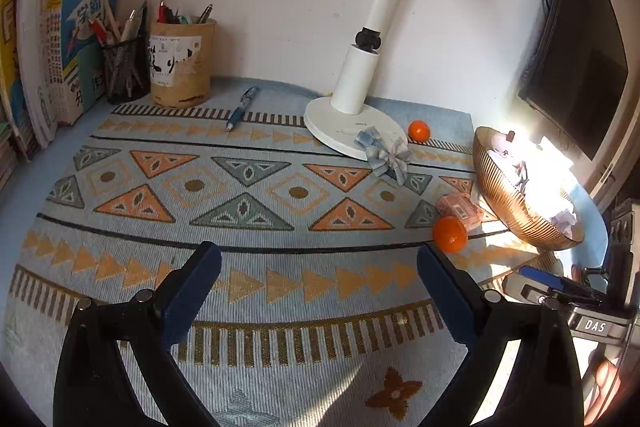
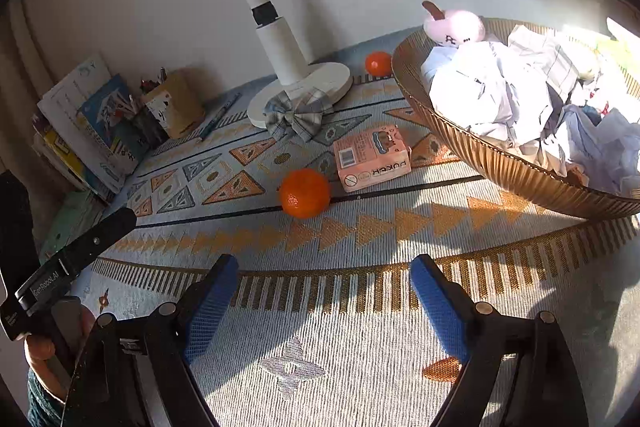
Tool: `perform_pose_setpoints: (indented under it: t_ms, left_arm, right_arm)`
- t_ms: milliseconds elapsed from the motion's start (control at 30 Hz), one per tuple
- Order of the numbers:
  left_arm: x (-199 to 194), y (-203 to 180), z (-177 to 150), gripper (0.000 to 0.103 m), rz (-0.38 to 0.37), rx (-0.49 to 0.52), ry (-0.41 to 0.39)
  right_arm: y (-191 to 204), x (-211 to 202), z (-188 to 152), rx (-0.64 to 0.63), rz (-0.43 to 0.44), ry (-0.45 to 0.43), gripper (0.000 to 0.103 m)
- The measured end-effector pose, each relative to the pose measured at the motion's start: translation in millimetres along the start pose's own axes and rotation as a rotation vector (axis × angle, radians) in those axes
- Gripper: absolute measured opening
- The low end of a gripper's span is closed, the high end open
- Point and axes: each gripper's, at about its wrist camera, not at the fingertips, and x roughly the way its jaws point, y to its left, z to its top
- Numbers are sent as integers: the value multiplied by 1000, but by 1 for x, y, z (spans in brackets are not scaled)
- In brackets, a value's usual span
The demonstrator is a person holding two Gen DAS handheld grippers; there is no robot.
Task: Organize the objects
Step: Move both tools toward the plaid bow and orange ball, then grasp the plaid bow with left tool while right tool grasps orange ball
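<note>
Both wrist views angle down, sharing the near orange (image 1: 450,233) (image 2: 305,193)

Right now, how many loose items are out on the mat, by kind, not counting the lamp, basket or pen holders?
Oranges: 2, near orange and far orange
Card box: 1
Plaid bow: 1
Blue pen: 1
Total: 5
</note>
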Motion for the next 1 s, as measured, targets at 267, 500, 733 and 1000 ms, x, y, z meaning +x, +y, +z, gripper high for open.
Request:
perform_pose_setpoints:
  t_ms: [267,500,733,1000]
  left_arm:
    - [64,-51,63,98,-6,236,47]
    - [158,-60,77,88,-116,120,215]
    - [187,-66,70,80,-49,99,244]
    - [173,-49,64,36,-33,53,209]
  right_arm:
    - [3,20,32,65,28,32,87]
    - [18,55,35,15,27,48,87]
    - [25,63,39,-35,-56,-6,64]
    - [31,59,36,-77,-42,-28,37]
